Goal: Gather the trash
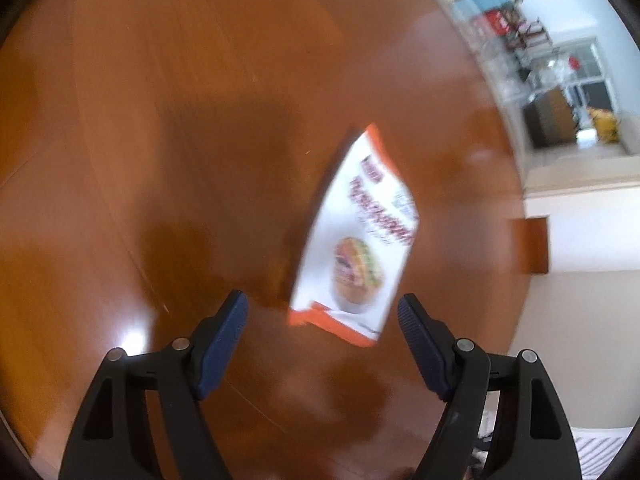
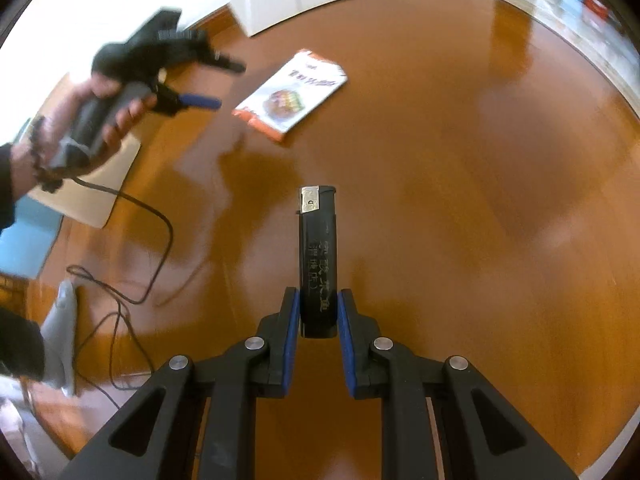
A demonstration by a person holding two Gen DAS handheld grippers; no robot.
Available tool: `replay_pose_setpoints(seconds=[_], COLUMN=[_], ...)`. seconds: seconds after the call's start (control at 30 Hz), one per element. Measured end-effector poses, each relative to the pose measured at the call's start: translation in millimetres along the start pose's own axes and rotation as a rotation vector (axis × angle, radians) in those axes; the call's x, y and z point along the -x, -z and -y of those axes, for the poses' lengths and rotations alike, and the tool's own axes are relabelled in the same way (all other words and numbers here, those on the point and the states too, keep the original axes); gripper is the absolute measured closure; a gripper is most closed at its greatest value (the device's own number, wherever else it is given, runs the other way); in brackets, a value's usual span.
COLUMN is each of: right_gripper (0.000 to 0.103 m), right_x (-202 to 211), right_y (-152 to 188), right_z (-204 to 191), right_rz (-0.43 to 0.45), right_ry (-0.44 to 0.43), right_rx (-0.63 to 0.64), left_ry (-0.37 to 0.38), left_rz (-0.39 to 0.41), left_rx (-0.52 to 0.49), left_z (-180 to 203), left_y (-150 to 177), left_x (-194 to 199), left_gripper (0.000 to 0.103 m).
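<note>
Here, two grippers work over one round wooden desk (image 2: pixel 460 168). The right gripper (image 2: pixel 318 310) pinches one black lighter (image 2: pixel 318 256) by its lower end, a blue pad pressed on each side; the lighter's body runs straight out along the fingers, its metal head toward twelve o'clock in the right wrist view. One snack packet (image 2: pixel 290 94), white with orange ends and a picture of a food bowl, lies flat on the desk at about eleven o'clock of the lighter, well apart from it. The left gripper (image 2: pixel 218 82), held in one hand (image 2: pixel 100 116), hangs at nine o'clock of the packet in that view, its two fingers spread with nothing between them. In the left wrist view the same gripper (image 1: pixel 322 306) points down at the desk, and the packet (image 1: pixel 356 236) lies just beyond the fingertips, toward one o'clock, touching neither pad. One black cable (image 2: pixel 132 264) trails from the hand across the desk edge at the lower left. The pictures are partly blurred.
</note>
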State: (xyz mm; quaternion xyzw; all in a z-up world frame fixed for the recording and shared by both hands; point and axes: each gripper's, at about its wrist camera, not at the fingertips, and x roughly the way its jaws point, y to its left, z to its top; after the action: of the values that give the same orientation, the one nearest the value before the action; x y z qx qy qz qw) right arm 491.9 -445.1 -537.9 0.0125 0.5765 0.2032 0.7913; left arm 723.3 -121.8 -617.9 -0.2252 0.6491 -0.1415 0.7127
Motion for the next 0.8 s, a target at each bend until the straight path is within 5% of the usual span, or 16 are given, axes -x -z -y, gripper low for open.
replay_pose_setpoints(seconds=[0.23, 0.3, 0.33, 0.37, 0.67, 0.8], right_gripper=[0.083, 0.083, 0.083, 0.083, 0.083, 0.083], right_x=[2, -1, -7, -9, -18, -5], right_y=[16, 22, 19, 19, 11, -5], right_z=[18, 14, 11, 11, 7, 1], right_rz=[0.013, 0.01, 0.006, 0.003, -0.011, 0.026], right_ry=[0.018, 0.021, 0.02, 0.022, 0.033, 0.04], right_rx=[-0.045, -0.052, -0.051, -0.048, -0.064, -0.063], left_ry=[0.126, 0.145, 0.132, 0.118, 0.232, 0.292], left_rz=[-0.03, -0.065, -0.077, -0.075, -0.005, 0.115], left_rx=[-0.005, -0.021, -0.033, -0.029, -0.012, -0.05], left_z=[5, 10, 12, 11, 3, 21], left_y=[-4, 0, 2, 4, 22, 49], left_x=[-26, -37, -42, -45, -16, 72], left_gripper=[0.029, 0.053, 0.086, 0.095, 0.099, 0.099])
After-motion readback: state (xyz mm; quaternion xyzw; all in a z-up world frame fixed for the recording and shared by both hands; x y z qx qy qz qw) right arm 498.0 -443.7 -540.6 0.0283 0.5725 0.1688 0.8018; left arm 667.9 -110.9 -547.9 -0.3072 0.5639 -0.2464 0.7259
